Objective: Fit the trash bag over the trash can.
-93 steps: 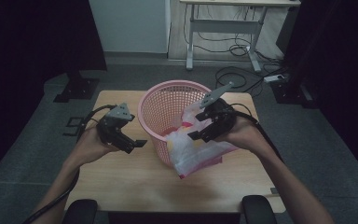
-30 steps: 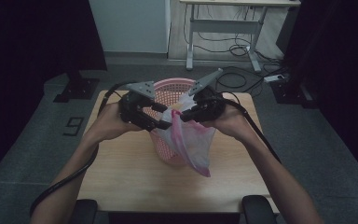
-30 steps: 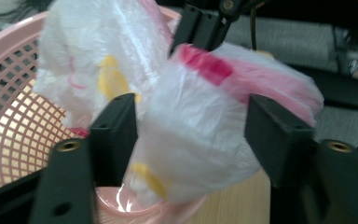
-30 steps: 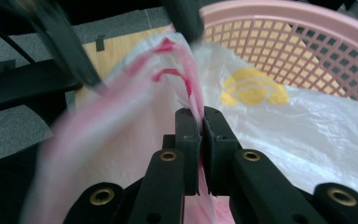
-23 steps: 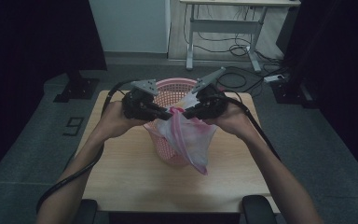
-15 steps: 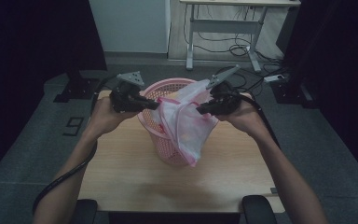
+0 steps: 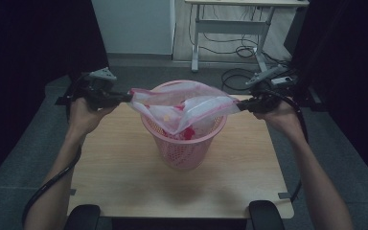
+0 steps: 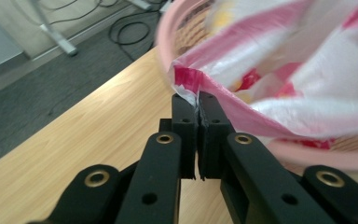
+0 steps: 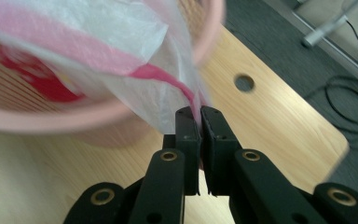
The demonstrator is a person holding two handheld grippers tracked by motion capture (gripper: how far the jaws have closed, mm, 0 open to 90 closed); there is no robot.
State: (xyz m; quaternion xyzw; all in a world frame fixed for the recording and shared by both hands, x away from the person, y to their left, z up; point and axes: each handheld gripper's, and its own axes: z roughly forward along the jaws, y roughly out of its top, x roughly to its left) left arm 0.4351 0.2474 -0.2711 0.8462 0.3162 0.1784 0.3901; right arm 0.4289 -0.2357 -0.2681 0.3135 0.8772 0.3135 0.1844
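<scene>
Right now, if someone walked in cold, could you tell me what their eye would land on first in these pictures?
First, the pink-and-white plastic bag, stretched wide over the mouth of the pink basket in the middle of the wooden table. The left gripper pinches one edge of it and the right gripper pinches the opposite edge, jaws shut, each held out beyond the basket's sides. The bag's middle sags down into the basket.

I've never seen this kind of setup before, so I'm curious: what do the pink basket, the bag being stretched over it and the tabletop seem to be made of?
Basket: probably moulded plastic, matte pink, with a lattice of small holes.
Bag: looks like thin plastic film, translucent white with pink bands, crinkled where the jaws pinch it.
Table: a light wood-grain surface, perhaps laminate rather than solid wood.
</scene>
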